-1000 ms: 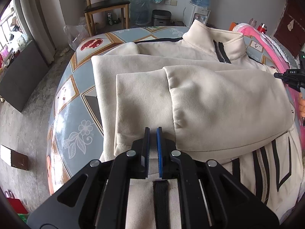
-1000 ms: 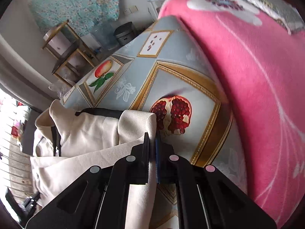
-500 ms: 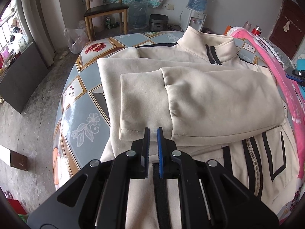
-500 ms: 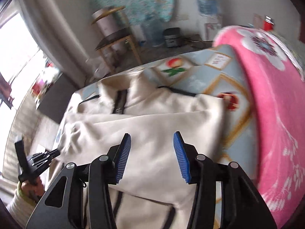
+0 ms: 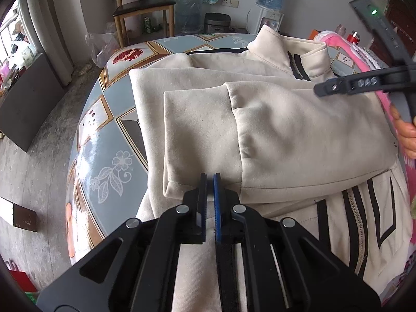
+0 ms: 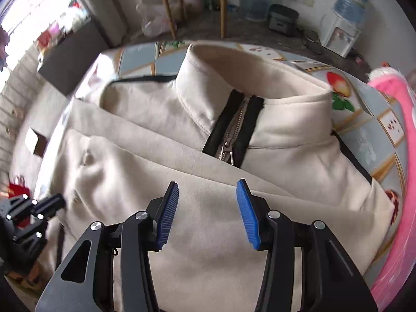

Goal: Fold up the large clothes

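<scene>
A: Cream fleece, that jacket (image 5: pixel 273 119). It lies spread over the table (image 5: pixel 104 140), collar (image 6: pixel 249 78) toward the far wall, zip (image 6: pixel 231 135) done up at the neck.

B: And the sleeves?

A: One sleeve (image 5: pixel 299 135) is folded across the chest, its cuff (image 5: pixel 197 140) toward the left edge. Lower down, the front with black stripes shows beneath it.

B: What about the left gripper (image 5: pixel 210 179)?

A: Its fingers are pressed together with only a thin slit between them, tips right at the cuff's lower edge. I cannot tell whether any cloth is caught there.

B: The right gripper (image 6: pixel 207 208)?

A: Held above the folded sleeve, just below the collar. Its blue pads (image 6: pixel 167 215) stand spread apart with nothing between them, only fleece beneath. In the left view it reaches in from the right, a hand (image 5: pixel 405 135) behind it.

B: Anything beside the jacket?

A: A pink blanket (image 6: pixel 400 156) along the table's right side. Behind the table stand a chair (image 5: pixel 143 7) and a water dispenser (image 6: pixel 343 26).
</scene>
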`<state>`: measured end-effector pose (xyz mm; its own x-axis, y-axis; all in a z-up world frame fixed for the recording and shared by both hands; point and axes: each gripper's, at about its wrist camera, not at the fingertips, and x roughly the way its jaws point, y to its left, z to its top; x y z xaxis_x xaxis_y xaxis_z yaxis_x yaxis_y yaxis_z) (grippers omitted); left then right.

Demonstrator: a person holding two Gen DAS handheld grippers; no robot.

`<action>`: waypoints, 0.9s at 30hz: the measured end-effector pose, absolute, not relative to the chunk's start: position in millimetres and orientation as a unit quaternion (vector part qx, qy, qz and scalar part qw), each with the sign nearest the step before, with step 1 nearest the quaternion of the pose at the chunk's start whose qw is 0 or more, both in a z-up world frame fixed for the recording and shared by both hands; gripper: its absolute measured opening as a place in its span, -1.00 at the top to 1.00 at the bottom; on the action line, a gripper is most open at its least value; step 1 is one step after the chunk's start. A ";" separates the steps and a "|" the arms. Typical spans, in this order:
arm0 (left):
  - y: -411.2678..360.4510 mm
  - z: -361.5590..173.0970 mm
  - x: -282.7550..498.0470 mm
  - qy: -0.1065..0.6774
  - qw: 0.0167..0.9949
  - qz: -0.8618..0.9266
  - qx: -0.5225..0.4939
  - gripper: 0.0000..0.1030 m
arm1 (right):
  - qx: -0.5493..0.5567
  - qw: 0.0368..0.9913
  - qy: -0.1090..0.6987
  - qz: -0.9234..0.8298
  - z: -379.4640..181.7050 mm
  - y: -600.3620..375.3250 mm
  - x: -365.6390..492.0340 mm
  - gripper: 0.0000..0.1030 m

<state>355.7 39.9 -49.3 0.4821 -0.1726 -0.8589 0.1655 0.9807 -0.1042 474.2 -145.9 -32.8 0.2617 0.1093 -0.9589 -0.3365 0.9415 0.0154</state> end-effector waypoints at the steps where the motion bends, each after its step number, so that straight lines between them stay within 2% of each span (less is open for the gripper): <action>1: 42.2 -49.8 355.5 0.499 0.861 -0.101 -0.011 0.90 | -0.110 0.783 0.595 0.144 -37.6 -142.9 474.9 0.11; 4: 50.0 -52.1 353.9 0.498 0.860 -0.109 -0.030 0.95 | -0.146 0.776 0.594 0.153 -41.9 -133.6 471.8 0.11; 10: 54.6 -54.0 346.6 0.496 0.860 -0.109 -0.046 0.97 | -0.141 0.804 0.567 0.107 -41.3 -125.5 488.9 0.11; 13: 57.6 -54.2 344.1 0.498 0.859 -0.112 -0.051 0.97 | -0.106 0.824 0.551 0.085 -24.7 -127.5 491.4 0.14; 17: 62.9 -55.2 343.1 0.498 0.856 -0.119 -0.062 0.97 | -0.024 0.820 0.547 0.168 5.3 -123.1 465.3 0.15; 22: 63.1 -54.7 343.6 0.499 0.856 -0.115 -0.063 0.97 | -0.051 0.762 0.614 0.198 -42.3 -74.9 460.0 0.14; 24: 63.7 -50.3 340.8 0.500 0.857 -0.109 -0.063 0.97 | -0.047 0.785 0.587 0.192 -40.1 -64.4 465.1 0.14; 27: 71.0 -32.9 326.6 0.490 0.862 -0.117 -0.065 0.97 | 0.018 0.804 0.565 0.185 -16.2 -74.3 466.0 0.14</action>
<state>326.6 71.0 -32.9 0.4935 -0.2648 -0.8285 0.1376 0.9643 -0.2263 466.0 -74.3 -16.2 0.2933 0.3183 -0.9015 -0.2774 0.9307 0.2384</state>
